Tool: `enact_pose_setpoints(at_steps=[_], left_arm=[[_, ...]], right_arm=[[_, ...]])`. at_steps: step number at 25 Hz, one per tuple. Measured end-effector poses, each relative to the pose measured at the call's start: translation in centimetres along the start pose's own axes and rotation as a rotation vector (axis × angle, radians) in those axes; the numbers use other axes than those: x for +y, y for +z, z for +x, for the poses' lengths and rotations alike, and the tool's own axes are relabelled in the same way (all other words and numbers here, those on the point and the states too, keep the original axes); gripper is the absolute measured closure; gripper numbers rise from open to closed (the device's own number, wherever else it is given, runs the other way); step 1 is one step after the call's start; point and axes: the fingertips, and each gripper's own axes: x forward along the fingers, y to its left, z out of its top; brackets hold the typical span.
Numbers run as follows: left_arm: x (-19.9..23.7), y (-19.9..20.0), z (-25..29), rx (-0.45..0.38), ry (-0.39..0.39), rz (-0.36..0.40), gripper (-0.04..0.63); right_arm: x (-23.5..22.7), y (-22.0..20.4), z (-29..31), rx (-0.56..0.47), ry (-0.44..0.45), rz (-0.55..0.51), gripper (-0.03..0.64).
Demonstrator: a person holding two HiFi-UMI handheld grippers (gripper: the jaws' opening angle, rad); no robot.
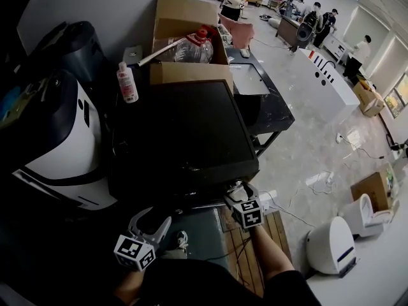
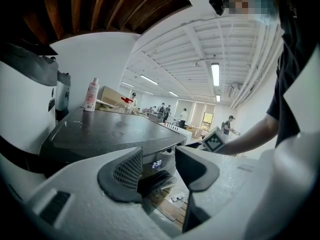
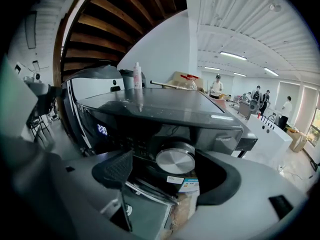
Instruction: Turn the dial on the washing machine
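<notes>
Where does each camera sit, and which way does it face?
Head view: on the person's head, looking steeply down on the washing machine; left gripper, right gripper and right forearm show.
Left gripper view: on the left gripper, low before the machine's front, looking along its open jaws; the right forearm shows.
Right gripper view: on the right gripper, facing the dial between its jaws.
Shared: both gripper views show the lit display and the white bottle.
</notes>
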Motion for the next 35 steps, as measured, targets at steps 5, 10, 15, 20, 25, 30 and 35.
enact_pose_setpoints(at_steps=[5, 10, 15, 20, 25, 30, 35], left_arm=[[0.1, 0.1, 0.1, 0.001, 0.000, 0.000, 0.396], [0.3, 0.2, -0.1, -0.001, 0.010, -0.001, 0.396], [0.2, 0.3, -0.3, -0.007, 0.008, 0.000, 0.396], [-0.4, 0.4, -0.6, -0.012, -0.002, 0.007, 0.396], [-2.0, 0.7, -1.1, -0.020, -0.023, 0.025, 0.397], [-4.5, 0.8, -1.8, -0.037, -0.052, 0.046, 0.431], [-6.4, 0.8, -3.0, -0.049, -0.058, 0.061, 0.447]], right_arm=[[-0.4, -0.2, 0.2, -0.001, -0.002, 0.050, 0.244], [-0.5, -0.2, 0.2, -0.006, -0.003, 0.067, 0.244], [-0.6, -0.1, -0.4, -0.023, -0.023, 0.099, 0.250], [-0.5, 0.4, -2.0, -0.073, -0.042, 0.136, 0.268], [0.0, 1.5, -5.4, -0.170, -0.064, 0.181, 0.333], [1.3, 2.2, -10.2, -0.279, -0.075, 0.224, 0.429], [2.8, 2.6, -14.7, -0.362, -0.087, 0.250, 0.518]])
